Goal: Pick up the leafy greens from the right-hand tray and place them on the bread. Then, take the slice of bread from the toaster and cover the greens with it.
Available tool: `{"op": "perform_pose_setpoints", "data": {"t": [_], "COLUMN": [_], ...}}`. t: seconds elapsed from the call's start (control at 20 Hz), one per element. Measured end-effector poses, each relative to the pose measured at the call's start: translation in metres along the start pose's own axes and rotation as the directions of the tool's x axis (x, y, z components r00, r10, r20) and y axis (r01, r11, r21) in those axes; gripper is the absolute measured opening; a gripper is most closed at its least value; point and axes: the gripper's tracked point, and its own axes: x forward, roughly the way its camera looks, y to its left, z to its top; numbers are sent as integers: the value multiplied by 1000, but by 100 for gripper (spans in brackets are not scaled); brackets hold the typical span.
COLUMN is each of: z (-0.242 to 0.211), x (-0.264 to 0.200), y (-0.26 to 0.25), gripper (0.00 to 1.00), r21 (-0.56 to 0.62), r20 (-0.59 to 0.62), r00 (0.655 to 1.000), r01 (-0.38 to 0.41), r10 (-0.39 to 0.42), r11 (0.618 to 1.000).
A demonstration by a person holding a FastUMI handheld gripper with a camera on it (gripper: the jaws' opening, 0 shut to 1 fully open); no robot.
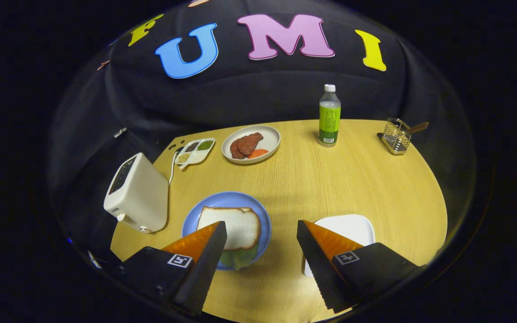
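Observation:
A slice of bread (234, 226) lies on a blue plate (263, 215), just ahead of my left finger. Leafy greens (239, 258) poke out from under the slice's near edge. A white toaster (136, 194) stands to the left of the plate; I cannot see into its slots from here. A white tray (352, 226) sits behind my right finger and looks bare. My gripper (262, 229) hangs above the table with its jaws wide apart and nothing between them.
Farther back stand a white plate with meat and an orange slice (271, 142), a divided dish of seeds (195, 151), a green bottle (329, 116) and a wire holder with a utensil (396, 134). The round wooden table (330, 179) ends close behind them.

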Motion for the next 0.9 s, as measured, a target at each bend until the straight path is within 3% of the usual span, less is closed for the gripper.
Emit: {"op": "perform_pose_setpoints", "data": {"t": [0.4,0.65,0.9], "z": [79,90,94], "x": [-84,-123,-148], "y": [29,44,67], "gripper": [98,98,98], "r21": [-36,-99,-122], "r20": [181,250,326], "r00": [980,964,932], "r01": [-76,-69,-123], "r10": [82,92,157], "r11": [996,993,985]}}
